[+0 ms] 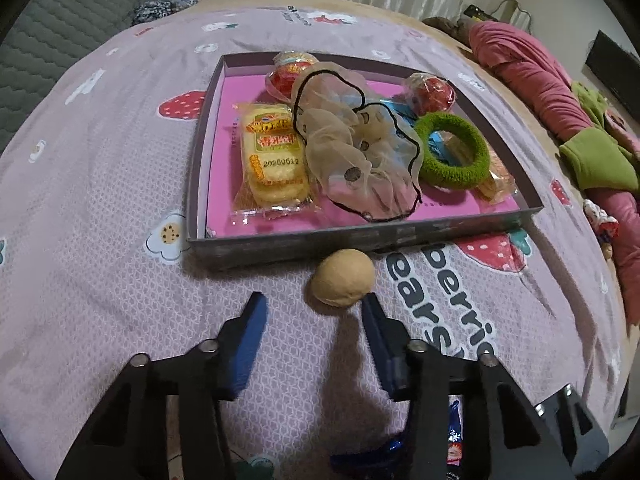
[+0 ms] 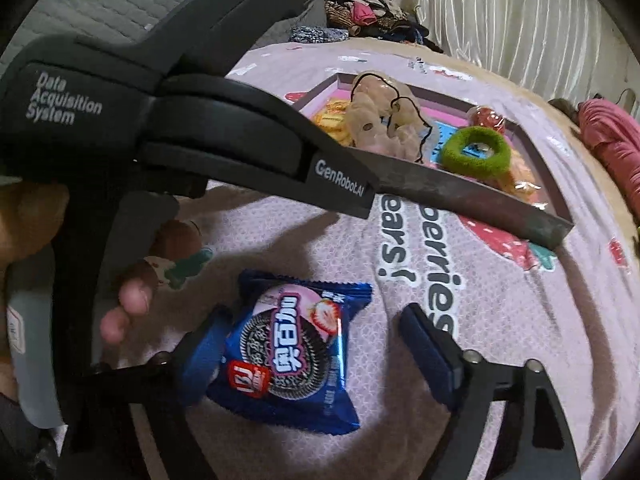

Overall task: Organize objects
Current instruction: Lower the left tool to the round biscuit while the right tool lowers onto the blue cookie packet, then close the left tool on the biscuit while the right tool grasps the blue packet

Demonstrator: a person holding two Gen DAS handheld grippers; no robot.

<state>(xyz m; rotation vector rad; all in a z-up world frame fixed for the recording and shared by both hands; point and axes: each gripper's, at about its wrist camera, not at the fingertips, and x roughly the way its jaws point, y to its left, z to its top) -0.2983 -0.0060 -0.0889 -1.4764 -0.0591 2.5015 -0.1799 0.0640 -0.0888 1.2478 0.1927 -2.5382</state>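
Pink patterned bedsheet (image 1: 100,184) is covering the bed and carrying every item listed. Shallow grey tray (image 1: 360,238) with a pink floor is lying mid-bed; inside it are sitting a pack of yellow crackers (image 1: 272,156) toward its left wall, a sheer beige scrunchie (image 1: 360,152) at the middle, a green hair tie (image 1: 454,156) toward its right wall, and two red wrapped sweets (image 1: 288,74) along its far wall.

Tan walnut-like ball (image 1: 343,283) is resting on the sheet just outside the tray's near wall. Left hand-held gripper (image 1: 314,304) is pointing down at it with jaws partly apart — the ball is lying just beyond the tips, close to the right-hand blue pad (image 1: 376,328), not gripped.

Blue cookie packet (image 2: 288,354) is lying on the sheet nearer the bed's near edge. Right hand-held gripper (image 2: 316,320) is straddling it with jaws wide; the left pad is touching or just beside the packet's edge, the other standing clear. Fingers (image 2: 132,296) of the person's hand are showing beside it, under the left unit's black body.
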